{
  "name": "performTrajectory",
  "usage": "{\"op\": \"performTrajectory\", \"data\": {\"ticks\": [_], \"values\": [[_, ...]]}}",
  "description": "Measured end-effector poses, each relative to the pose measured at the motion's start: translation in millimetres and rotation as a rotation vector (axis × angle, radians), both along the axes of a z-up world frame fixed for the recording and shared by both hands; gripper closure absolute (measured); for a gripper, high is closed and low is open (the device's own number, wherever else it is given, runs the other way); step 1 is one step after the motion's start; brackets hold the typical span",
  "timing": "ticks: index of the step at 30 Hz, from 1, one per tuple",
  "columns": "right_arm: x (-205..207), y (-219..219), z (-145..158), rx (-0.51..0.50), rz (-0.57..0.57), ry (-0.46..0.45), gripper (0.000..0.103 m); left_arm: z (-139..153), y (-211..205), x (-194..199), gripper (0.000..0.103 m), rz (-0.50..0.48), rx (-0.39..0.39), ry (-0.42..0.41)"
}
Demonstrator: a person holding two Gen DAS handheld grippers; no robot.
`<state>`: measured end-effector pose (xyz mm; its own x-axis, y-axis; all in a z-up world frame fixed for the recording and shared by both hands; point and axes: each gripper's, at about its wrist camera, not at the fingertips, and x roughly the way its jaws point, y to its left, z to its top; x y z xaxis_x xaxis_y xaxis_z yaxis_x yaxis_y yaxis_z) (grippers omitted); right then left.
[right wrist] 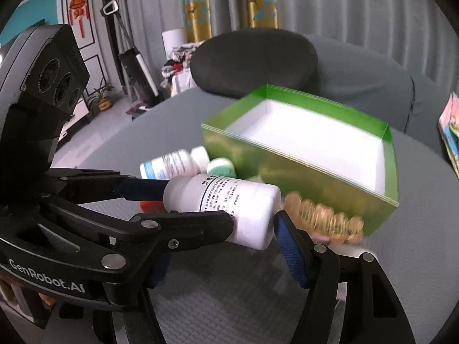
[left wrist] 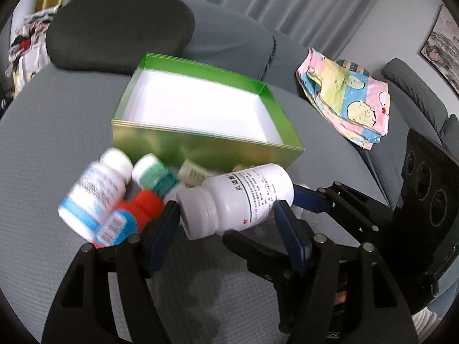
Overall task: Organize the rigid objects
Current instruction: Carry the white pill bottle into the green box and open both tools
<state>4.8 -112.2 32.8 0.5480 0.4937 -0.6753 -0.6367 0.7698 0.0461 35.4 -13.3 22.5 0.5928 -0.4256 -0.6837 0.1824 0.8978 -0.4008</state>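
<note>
My left gripper [left wrist: 226, 209] is clamped on the white bottle [left wrist: 238, 197]. One blue pad presses against the cap end and the other against the body, so the bottle lies slantwise across the jaws with its cap toward the left. It is in front of the green box [left wrist: 160, 140], near the box's front wall.

From the right wrist view, the left gripper's two fingers close on the cap and the side of the same bottle. My right gripper [right wrist: 221, 246] stands spread wide. Its right pad [right wrist: 289, 243] sits just at the bottle's base, but its other finger is mostly hidden under the left gripper, so I can't tell whether that finger touches anything.

The box is lidless and sits on the grey cushion [left wrist: 43, 157], and its white inside [left wrist: 200, 106] holds nothing that I can see. More bottles huddle against its front left corner:
- a blue-label bottle [left wrist: 94, 189] lying tilted
- a green bottle [left wrist: 155, 175] beside it
- a red bottle [left wrist: 137, 209] partly under them
- a small pale tube [left wrist: 192, 173] touching the box

An amber capsule pack [right wrist: 324, 218] lies along the box's front wall, blurred. A patterned cloth [left wrist: 344, 94] lies well apart to the right, and a dark pillow [left wrist: 120, 28] sits behind the box.
</note>
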Motion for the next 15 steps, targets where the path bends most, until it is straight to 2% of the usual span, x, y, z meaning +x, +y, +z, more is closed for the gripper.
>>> {"op": "performTrajectory", "data": {"ticks": [8, 15], "values": [[37.6, 2.7, 25.5, 0.021, -0.021, -0.056, 0.035, 24.5, -7.2, 35.5, 0.036, -0.003, 0.038, -0.057], [76.8, 6.8, 28.7, 0.026, -0.042, -0.064, 0.035, 24.5, -6.2, 79.8, 0.035, -0.015, 0.028, -0.052]]}}
